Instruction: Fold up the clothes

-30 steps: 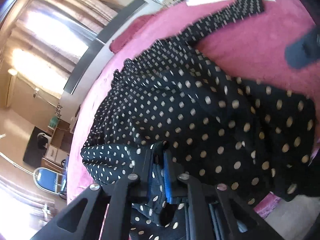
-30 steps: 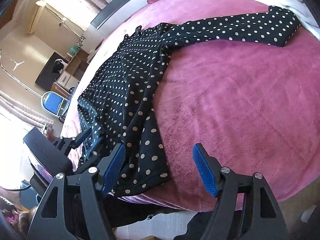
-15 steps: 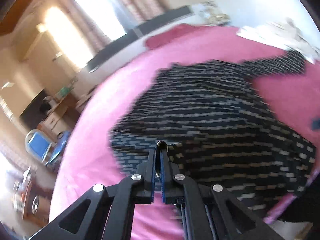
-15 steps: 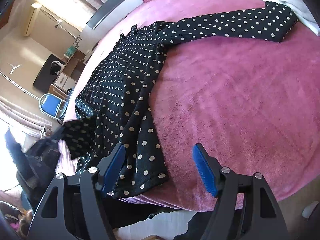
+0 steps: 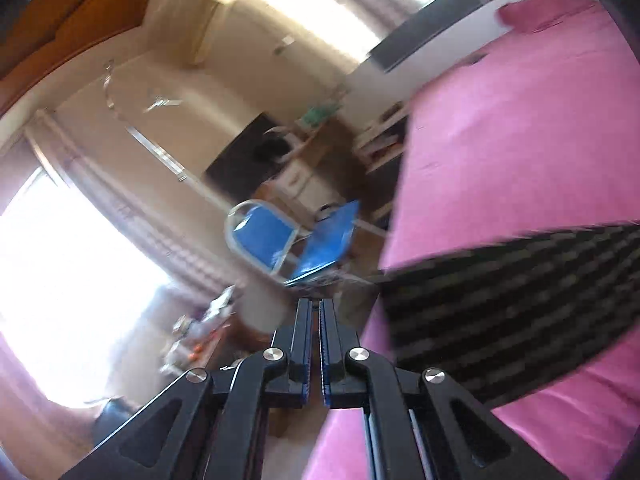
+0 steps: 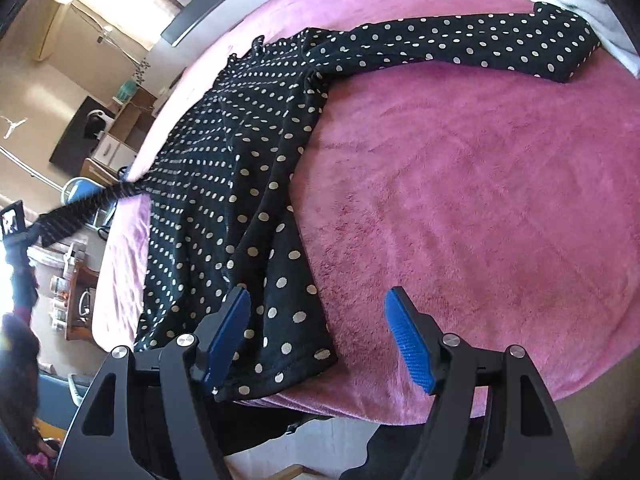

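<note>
At the left gripper (image 5: 314,308): shut to a thin slit, gripping no cloth that shows in its own view. Points past the bed's (image 5: 520,120) side edge toward a blue chair (image 5: 260,240) on open floor. Just beside it, over that edge, blurred: one sleeve (image 5: 500,292) of the polka-dot top (image 6: 240,160), stretched out in the air off the bed.

At the right gripper (image 6: 316,296): spread wide, holding nothing, hovering above the bed's near edge. Under its left finger, the top's hem, lapping slightly over that edge. Beyond, flat on the bed: the top's body, then the other sleeve (image 6: 460,40) reaching toward a white cloth (image 6: 600,8) at the far edge. Broad bare bed to the right.
</note>
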